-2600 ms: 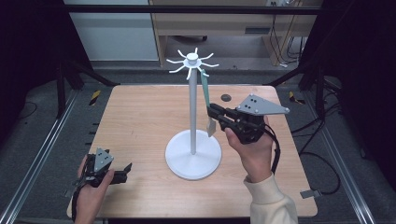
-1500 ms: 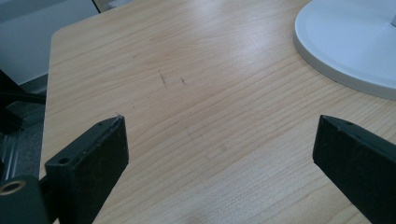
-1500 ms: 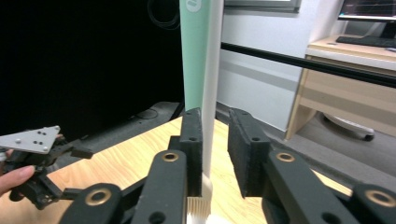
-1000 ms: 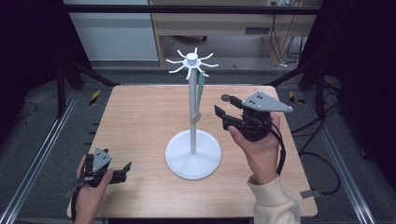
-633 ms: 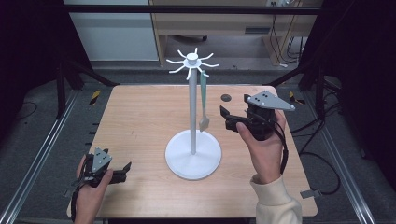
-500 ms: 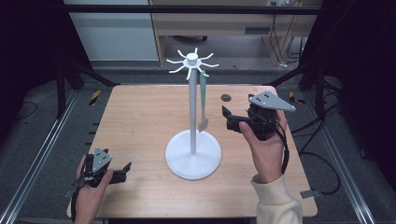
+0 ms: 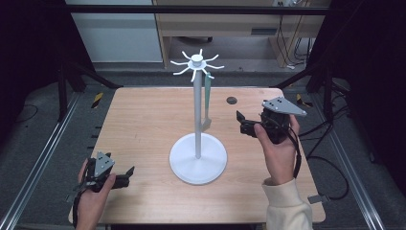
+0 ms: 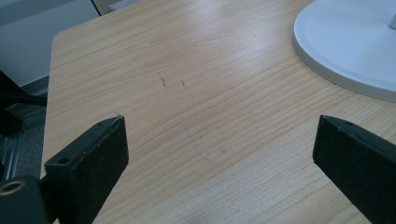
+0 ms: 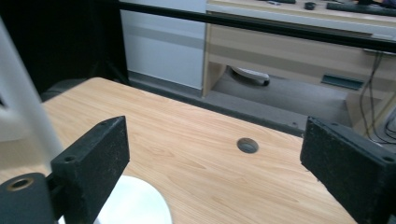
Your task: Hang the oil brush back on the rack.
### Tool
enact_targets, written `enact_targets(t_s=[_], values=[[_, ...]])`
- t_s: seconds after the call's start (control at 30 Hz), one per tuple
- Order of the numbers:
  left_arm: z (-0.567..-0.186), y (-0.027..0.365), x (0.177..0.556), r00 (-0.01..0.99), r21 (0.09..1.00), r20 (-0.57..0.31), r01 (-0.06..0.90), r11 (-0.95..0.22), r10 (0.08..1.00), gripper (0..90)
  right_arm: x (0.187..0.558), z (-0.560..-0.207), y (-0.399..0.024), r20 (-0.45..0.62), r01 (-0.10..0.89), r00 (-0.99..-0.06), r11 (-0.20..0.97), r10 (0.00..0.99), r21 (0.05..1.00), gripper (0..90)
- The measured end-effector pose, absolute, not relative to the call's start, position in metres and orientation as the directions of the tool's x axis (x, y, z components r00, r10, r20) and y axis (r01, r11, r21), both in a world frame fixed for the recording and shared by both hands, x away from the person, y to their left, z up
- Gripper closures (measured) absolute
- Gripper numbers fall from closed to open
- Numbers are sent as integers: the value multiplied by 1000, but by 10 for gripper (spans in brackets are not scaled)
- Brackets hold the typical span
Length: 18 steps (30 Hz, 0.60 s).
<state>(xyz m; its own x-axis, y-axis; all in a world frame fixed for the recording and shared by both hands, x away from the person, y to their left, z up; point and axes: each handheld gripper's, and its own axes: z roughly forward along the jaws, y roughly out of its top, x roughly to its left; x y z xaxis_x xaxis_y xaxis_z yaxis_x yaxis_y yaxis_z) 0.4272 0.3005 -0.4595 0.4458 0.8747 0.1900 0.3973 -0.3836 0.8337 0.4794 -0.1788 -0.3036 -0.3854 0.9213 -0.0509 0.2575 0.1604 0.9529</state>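
Note:
A white stand point(image 7: 197, 120) with a round base point(image 7: 197, 164) and a crown of spokes rises mid-table. A long grey-green tool point(image 7: 208, 100) hangs from one spoke beside the pole. My right gripper point(image 7: 241, 123) is held right of the stand and points at it, a hand's width from the tool. It is open, its jaws have just been opening, and nothing is between them. The right gripper view shows those wide jaws point(image 9: 215, 172) with the pole point(image 9: 23, 112) at the left. My left gripper point(image 7: 128, 175) rests open at the near left corner. Its jaws point(image 8: 219, 158) face the base point(image 8: 355, 46).
The wooden table point(image 7: 143, 120) has a small round hole point(image 7: 231, 100) at the back right, also the hole point(image 9: 247, 145) beyond the right jaws. Metal rails run along both sides of the table. A wooden desk stands behind it.
The right gripper let go of the hanging tool's lower end, opened, and drew away to the right and down. The tool now hangs free. The left gripper has not moved.

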Motion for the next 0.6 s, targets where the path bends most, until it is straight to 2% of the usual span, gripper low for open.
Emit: enact_targets(t_s=[0.13, 0.6], values=[[-459, 300, 427, 446, 833, 191, 397, -385, 874, 30, 483, -313, -186, -78, 245, -365, 176, 928, 953, 116], [-459, 300, 427, 447, 833, 192, 397, -386, 874, 31, 503, -350, -206, -93, 334, -349, 216, 933, 917, 128]])
